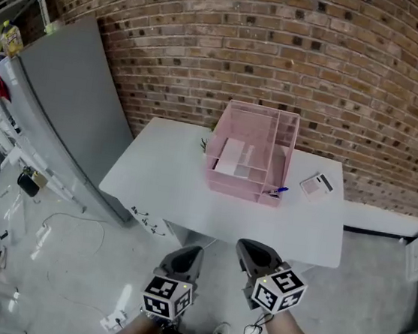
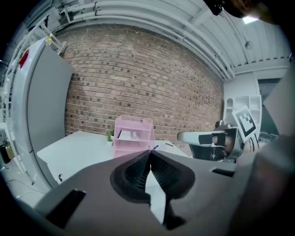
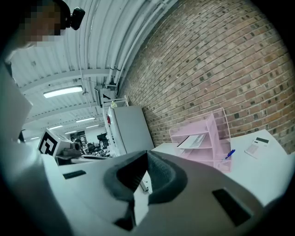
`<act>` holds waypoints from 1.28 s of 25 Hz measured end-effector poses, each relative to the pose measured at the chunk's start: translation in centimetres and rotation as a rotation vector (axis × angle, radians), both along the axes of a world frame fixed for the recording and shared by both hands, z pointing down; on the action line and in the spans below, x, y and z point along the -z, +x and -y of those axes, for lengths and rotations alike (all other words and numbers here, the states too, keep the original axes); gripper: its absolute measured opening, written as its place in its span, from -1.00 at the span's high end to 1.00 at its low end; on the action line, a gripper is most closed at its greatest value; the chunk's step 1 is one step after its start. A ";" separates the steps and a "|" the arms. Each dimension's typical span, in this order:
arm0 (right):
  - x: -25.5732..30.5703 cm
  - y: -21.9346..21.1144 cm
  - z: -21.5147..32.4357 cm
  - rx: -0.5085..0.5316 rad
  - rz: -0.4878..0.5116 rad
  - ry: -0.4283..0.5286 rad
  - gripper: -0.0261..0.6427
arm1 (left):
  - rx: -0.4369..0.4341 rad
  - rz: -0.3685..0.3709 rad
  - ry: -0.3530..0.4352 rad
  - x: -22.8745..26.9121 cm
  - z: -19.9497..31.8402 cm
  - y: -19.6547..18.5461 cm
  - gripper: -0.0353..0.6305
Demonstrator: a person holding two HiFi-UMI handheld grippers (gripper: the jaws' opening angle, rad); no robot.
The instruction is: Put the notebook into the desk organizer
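Head view: a white desk (image 1: 162,179) stands against a brick wall (image 1: 284,51). On it, near the wall, sits a pink desk organizer (image 1: 282,153) with open shelves. The notebook (image 1: 233,158), pale with a grey band, lies flat on a shelf inside the organizer. A blue pen (image 1: 279,190) rests at the organizer's front right corner. A calculator (image 1: 316,185) lies on the desk just to the right, apart from the organizer. A small green plant (image 1: 205,145) peeks out at the organizer's left side. A tall grey cabinet (image 1: 65,107) stands left of the desk.

Both grippers hang low in the frame over the floor, well short of the desk. The left gripper (image 1: 192,253) and the right gripper (image 1: 248,249) are side by side, each with its marker cube facing up.

Left gripper view: the ribbed pads meet at the tips, with nothing between them. Right gripper view: its jaws are likewise pressed together and empty.
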State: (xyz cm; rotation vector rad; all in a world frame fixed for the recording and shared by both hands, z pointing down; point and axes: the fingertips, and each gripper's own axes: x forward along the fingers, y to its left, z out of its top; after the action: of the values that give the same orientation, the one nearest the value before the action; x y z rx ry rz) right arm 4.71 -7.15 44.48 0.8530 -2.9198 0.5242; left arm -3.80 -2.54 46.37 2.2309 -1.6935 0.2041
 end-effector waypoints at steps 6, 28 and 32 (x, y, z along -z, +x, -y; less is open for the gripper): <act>-0.5 -2.5 -2.3 0.014 -0.004 -0.005 0.91 | 0.011 -0.001 -0.002 0.1 -2.2 -2.2 0.88; 0.1 -5.8 -7.2 -0.235 -0.054 -0.006 0.91 | -0.245 -0.085 0.021 1.1 -3.7 -5.7 0.88; 0.2 -6.3 -7.7 -0.248 -0.056 -0.005 0.91 | -0.261 -0.091 0.021 1.2 -3.9 -6.2 0.88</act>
State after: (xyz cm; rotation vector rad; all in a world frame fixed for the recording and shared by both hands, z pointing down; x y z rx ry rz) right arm -1.54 0.56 44.23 1.2171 -2.7765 0.5123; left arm -9.95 1.31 45.16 2.4331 -1.3625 0.1444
